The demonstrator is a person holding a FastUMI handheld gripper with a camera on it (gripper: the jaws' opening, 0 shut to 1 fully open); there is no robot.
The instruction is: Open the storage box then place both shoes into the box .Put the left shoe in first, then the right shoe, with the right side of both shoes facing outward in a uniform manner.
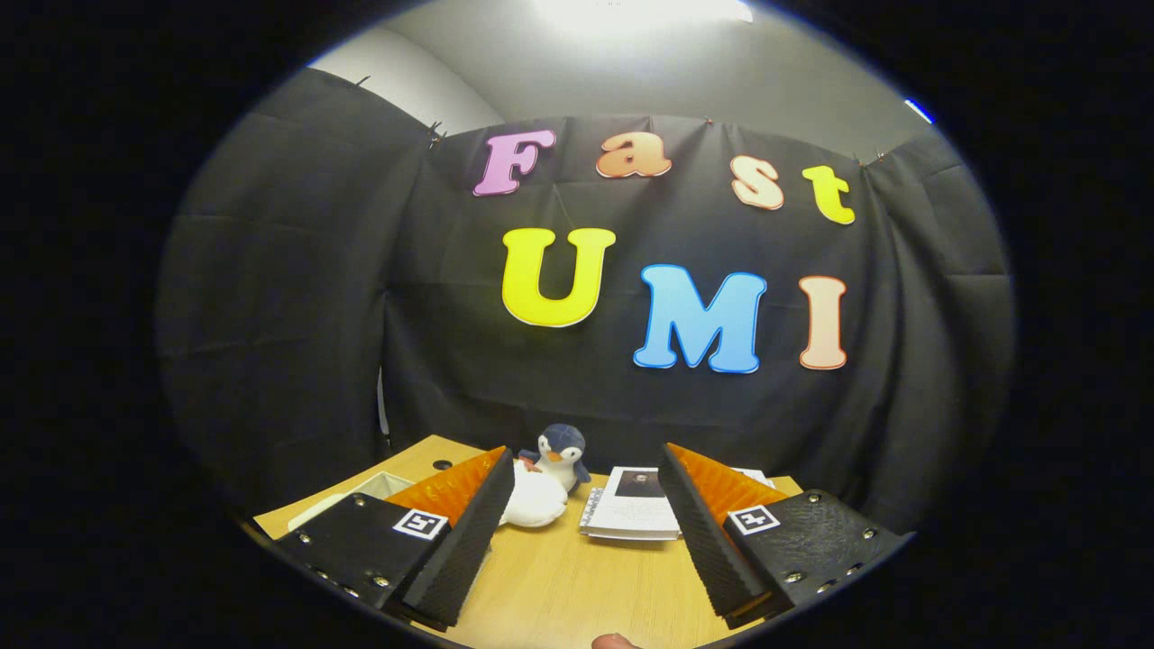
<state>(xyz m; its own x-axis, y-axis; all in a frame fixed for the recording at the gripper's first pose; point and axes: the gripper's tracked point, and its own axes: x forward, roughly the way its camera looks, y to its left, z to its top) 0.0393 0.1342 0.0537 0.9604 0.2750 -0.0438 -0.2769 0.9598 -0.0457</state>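
Here, gripper (586, 496): hanging wide open above the table (577, 577), holding nothing.
Penguin toy (561, 455): sitting beyond the fingertips.
Booklet (634, 511): lying beside the penguin toy.

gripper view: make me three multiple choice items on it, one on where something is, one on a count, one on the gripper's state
1. Where is the penguin toy?
A. on the table beyond the fingers
B. clamped between the fingers
C. on top of the booklet

2. How many booklets lie on the wooden table?
A. none
B. one
C. three

3. What state is the gripper in?
A. shut on the penguin
B. shut on the booklet
C. open, holding nothing

Answers: 1 A, it stands at the table's far end beside a white plush, past the fingertips. 2 B, a single white booklet lies ahead between the fingers. 3 C, the fingers stand wide apart with bare table between them.
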